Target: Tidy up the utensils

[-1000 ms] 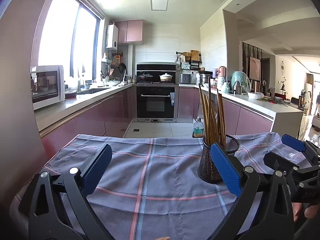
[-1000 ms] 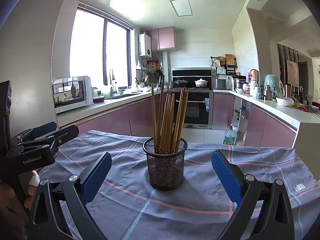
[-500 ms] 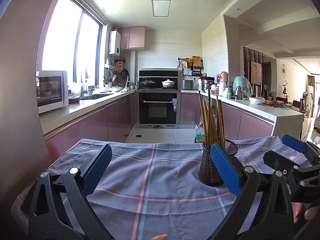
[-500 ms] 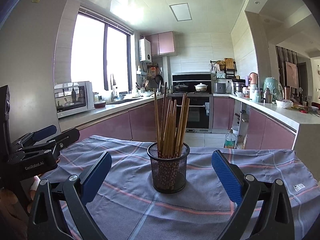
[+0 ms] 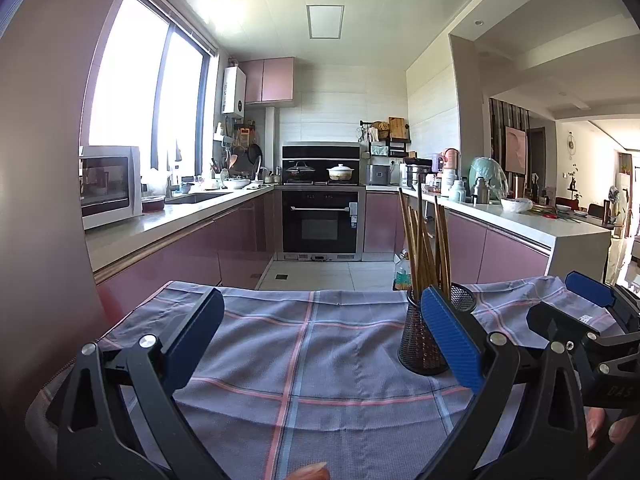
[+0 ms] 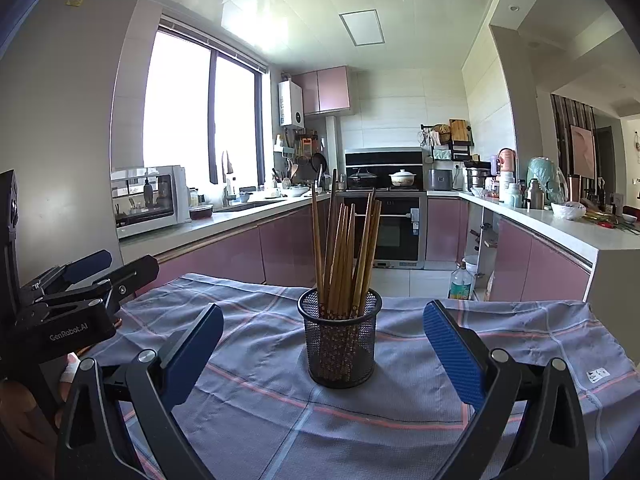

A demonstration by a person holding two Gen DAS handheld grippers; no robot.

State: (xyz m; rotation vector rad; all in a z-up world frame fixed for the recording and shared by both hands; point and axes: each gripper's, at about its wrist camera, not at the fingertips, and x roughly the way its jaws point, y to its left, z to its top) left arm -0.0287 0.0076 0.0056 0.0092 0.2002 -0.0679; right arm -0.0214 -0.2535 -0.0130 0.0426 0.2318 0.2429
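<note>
Both sets of jaws stand spread wide with nothing between them. In the left wrist view, the left gripper [image 5: 320, 344] fills the lower part of the frame, its dark blue pad at lower left and its brighter blue pad right of centre, with bare plaid tablecloth [image 5: 304, 364] showing in the gap. The mesh holder [image 5: 424, 340] stands on the cloth right of centre, outside the gap and partly hidden behind the right-hand pad, with the chopsticks [image 5: 424, 248] rising out of it toward mid-frame. At the right edge of this view the right gripper [image 5: 592, 320] is seen from the side, apart from the holder.

In the right wrist view, the left gripper [image 6: 80, 280] sits at the left edge, seen from the side and well apart from the holder. The right gripper [image 6: 323, 346] frames the lower centre, one pad at lower left, the other at lower right. The mesh holder [image 6: 340, 344] stands upright on the plaid tablecloth [image 6: 440, 428] in the middle of the frame, on the line between the two pads and touching neither. The chopsticks [image 6: 344, 248] stand bundled inside it, fanning slightly and leaning a little, their tips reaching up to mid-frame. Whether the holder lies level with the pads or somewhat beyond them cannot be told from this angle.
</note>
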